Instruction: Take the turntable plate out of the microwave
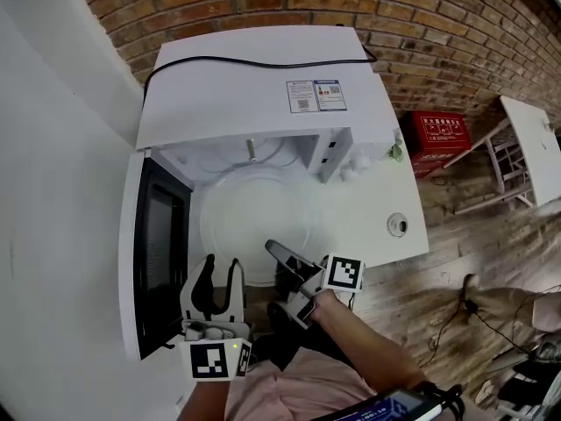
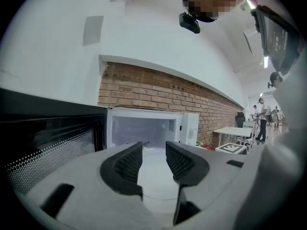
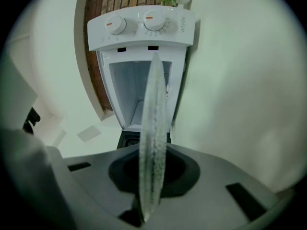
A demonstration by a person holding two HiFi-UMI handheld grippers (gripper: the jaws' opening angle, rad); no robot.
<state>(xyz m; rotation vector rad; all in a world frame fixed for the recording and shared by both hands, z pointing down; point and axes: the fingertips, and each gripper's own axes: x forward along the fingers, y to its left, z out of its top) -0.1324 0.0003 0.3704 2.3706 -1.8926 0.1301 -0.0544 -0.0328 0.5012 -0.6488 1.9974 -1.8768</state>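
Glass, clear and faintly pebbled along its rim, the round turntable plate lies flat and seems part-way out of the white microwave. The right gripper has its dark jaws clamped on the plate's near edge, which shows edge-on between them. The left gripper hangs beside the open door, its ribbed pads apart with nothing between them. Drawing the plate out well probably means keeping it level, pulling straight toward the person and clearing the cavity frame. A one-sided pinch on smooth, heavy glass could let it sag or slip, so the free gripper might support the far rim.
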